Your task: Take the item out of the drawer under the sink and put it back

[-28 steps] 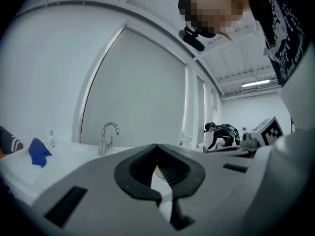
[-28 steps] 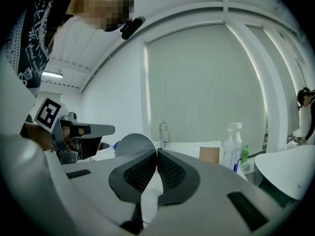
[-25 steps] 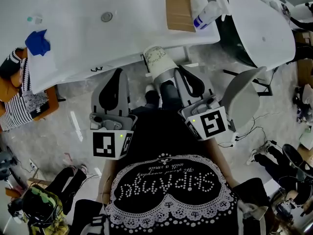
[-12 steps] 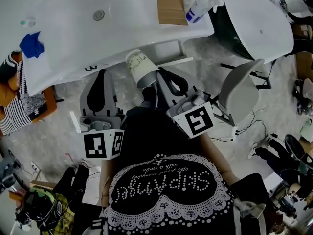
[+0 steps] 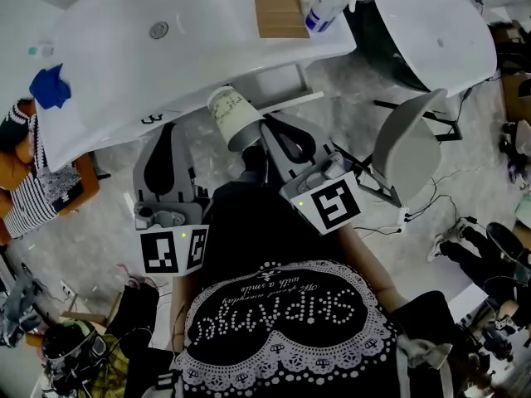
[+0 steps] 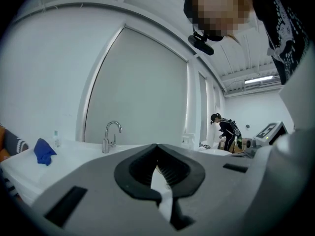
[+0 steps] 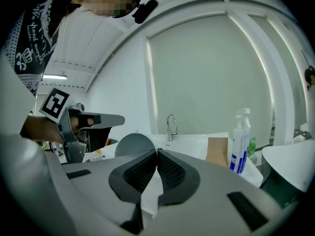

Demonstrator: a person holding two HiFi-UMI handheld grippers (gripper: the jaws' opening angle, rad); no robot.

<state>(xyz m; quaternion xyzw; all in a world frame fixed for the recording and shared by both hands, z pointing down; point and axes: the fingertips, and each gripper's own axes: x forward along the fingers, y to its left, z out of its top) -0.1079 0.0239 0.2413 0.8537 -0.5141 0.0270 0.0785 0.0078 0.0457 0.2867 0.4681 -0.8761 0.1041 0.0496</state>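
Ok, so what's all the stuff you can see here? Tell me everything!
sink counter: one, white, across the top of the head view
tap: one, silver, on the counter
cloth: one, blue, counter's left end
cardboard piece: one, brown, counter's right part
spray bottle: one, white and blue, beside the cardboard
chair: one, grey, right of the counter
paper cup: one, white, in the air, held
left gripper: one, grey, shut, empty
right gripper: one, grey, shut on the paper cup

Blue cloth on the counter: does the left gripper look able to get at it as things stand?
Probably yes. The left gripper is empty, fingers shut, and the blue cloth lies uncovered on the counter with nothing between them; the fingers would need to open first.
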